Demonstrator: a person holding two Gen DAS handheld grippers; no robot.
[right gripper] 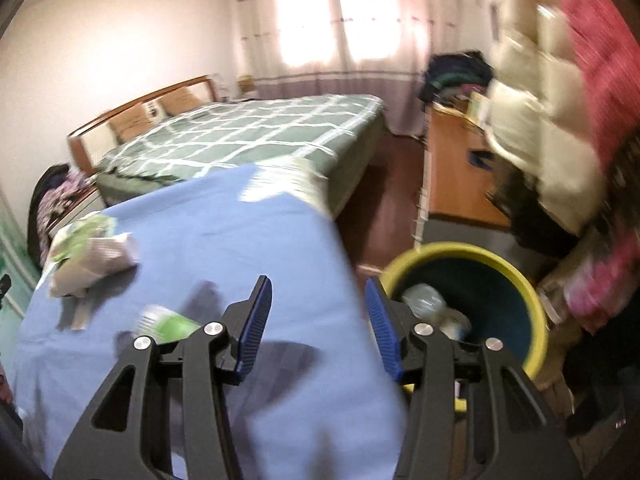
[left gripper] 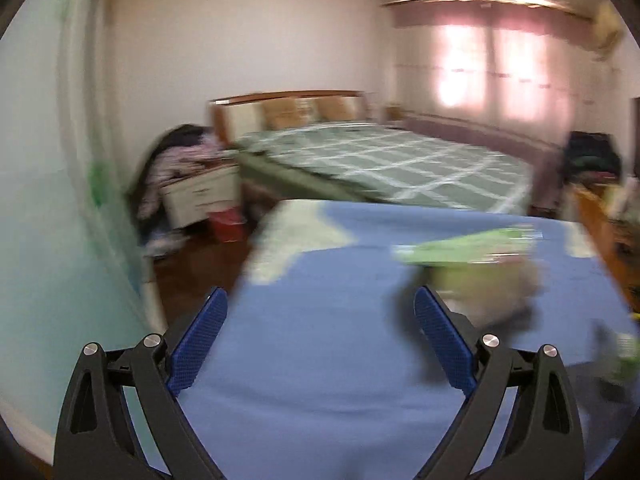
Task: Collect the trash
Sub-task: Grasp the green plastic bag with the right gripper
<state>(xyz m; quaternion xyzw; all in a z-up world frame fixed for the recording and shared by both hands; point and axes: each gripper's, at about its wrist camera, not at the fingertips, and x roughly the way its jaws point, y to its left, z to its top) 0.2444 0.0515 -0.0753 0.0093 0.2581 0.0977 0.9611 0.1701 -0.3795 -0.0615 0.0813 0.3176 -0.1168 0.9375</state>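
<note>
Lower half of both frames: a table under a smooth blue cloth (left gripper: 320,340), with a pale patch at its far edge.
Left gripper (left gripper: 320,340): jaws spread wide, nothing between them; ribbed blue pads (left gripper: 198,344) on black plastic arms with round metal pins.
Right gripper (right gripper: 318,326): jaws parted, holding nothing, poised over the table's right edge.
Trash on table: a crumpled green-and-white wrapper with a greyish wad (right gripper: 90,256) at centre left of the right wrist view; a smaller green-and-white piece (right gripper: 166,324) partly hidden behind the right gripper's left arm.
Bin (right gripper: 516,276): round, yellow rim, dark teal inside, lower right beside the table; crumpled clear plastic (right gripper: 424,300) lies inside.
Background: bed with green checked cover (left gripper: 380,160), wooden headboard, pink curtains.
Hard to make out: motion blur smears the trash; its material cannot be told.
</note>
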